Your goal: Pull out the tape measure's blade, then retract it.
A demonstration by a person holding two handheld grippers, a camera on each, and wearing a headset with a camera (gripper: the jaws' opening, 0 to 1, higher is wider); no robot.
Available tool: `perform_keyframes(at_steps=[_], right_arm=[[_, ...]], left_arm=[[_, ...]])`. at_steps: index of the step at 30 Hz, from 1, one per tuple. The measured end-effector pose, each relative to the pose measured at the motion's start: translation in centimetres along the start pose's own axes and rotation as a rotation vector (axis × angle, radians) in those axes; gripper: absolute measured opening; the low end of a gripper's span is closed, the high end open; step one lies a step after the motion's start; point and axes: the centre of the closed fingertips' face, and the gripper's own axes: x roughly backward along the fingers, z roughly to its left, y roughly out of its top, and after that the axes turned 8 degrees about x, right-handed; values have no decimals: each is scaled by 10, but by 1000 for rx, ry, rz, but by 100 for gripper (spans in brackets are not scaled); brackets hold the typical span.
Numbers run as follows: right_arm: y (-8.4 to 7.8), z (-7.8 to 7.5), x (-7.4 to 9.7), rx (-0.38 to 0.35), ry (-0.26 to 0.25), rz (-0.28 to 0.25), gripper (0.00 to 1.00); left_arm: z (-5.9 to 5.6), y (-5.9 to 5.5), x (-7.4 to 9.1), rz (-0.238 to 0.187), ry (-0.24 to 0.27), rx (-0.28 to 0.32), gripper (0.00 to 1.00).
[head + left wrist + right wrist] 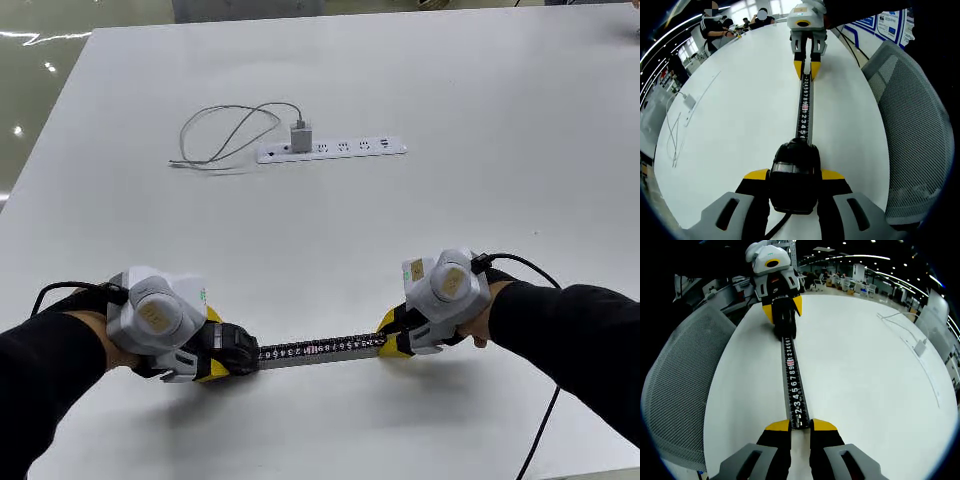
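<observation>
tape measure (795, 175) blade (792, 385) shows white numerals 2 to 9

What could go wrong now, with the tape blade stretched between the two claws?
The right claw pinches only the very end of the blade; it could slip out. If that happens, the blade would likely whip back into the case held in the left claw. Rolling either hand could also twist or kink the stretched blade.
</observation>
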Motion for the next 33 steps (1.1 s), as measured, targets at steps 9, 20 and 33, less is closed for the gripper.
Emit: perform_keyframes(at_steps=[9, 20, 33], right_arm=[[-4, 0, 2, 0, -1, 8, 9], [-9, -1, 7, 4, -3, 11, 9], [-13, -1, 10, 13, -5, 12, 9]], left_arm=[[1, 0, 0, -3, 2, -1, 31], [2, 0, 0, -5, 4, 0, 31], [1, 0, 0, -7, 4, 0, 31]])
